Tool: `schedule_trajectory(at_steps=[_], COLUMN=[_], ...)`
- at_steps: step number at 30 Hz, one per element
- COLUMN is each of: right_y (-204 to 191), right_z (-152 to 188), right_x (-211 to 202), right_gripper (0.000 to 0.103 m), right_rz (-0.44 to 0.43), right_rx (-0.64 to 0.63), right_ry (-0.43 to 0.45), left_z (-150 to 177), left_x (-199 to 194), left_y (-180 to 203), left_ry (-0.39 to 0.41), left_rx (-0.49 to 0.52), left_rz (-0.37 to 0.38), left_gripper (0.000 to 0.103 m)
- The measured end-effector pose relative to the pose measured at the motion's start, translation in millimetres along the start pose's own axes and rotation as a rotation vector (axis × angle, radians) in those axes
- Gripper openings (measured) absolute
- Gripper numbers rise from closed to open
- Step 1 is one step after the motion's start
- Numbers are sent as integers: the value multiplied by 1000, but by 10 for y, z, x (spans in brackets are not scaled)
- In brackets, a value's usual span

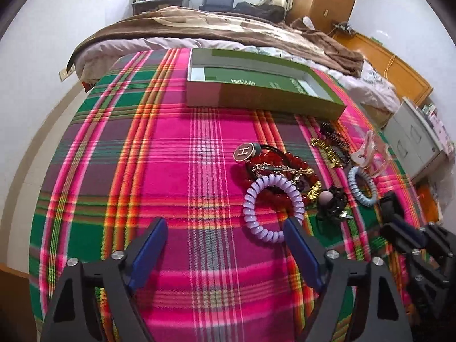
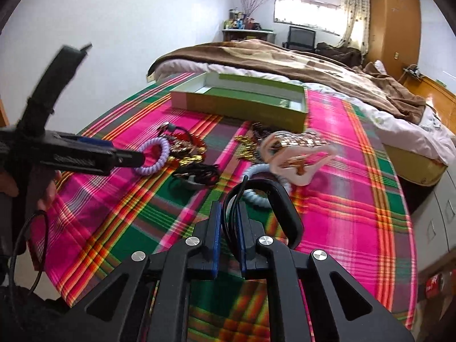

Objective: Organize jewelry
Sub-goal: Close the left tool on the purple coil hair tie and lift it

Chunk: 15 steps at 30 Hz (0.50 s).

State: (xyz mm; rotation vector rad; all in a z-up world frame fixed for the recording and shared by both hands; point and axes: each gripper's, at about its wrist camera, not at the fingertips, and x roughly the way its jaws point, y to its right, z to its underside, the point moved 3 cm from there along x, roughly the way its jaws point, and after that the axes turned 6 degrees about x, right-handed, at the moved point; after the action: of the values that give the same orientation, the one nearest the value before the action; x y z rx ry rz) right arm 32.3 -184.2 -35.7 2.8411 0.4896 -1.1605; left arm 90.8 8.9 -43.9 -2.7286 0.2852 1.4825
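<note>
While pinching the black headband [image 2: 280, 199] in right fingers [image 2: 229, 213], lift clear of blue coil tie [image 2: 256, 196]. Left fingers [image 1: 225, 228] spread beside purple coil tie [image 1: 270, 199]. Carry to green box [image 2: 242, 105].

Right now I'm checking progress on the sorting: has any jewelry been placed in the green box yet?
No, the green box shows only its bare floor inside, while the jewelry pile lies on the plaid cloth in front of it.
</note>
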Motion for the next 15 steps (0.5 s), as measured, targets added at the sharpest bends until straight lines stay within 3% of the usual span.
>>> schedule_trajectory(at_steps=[5, 8, 11, 15], right_y=[93, 109, 119, 150], right_z=[4, -6, -12, 7], right_x=[-32, -35, -37, -50], right_gripper=[10, 10, 10, 10], right_rz=[11, 10, 7, 9], right_rx=[27, 30, 34, 38], right_ry=[11, 18, 25, 27], left_z=[-62, -98, -122, -135], left_x=[64, 101, 110, 107], left_y=[83, 110, 114, 176], left_ry=[-3, -6, 1, 12], left_rx=[44, 79, 84, 104], left_rz=[-33, -92, -95, -90], left_gripper=[73, 60, 51, 29])
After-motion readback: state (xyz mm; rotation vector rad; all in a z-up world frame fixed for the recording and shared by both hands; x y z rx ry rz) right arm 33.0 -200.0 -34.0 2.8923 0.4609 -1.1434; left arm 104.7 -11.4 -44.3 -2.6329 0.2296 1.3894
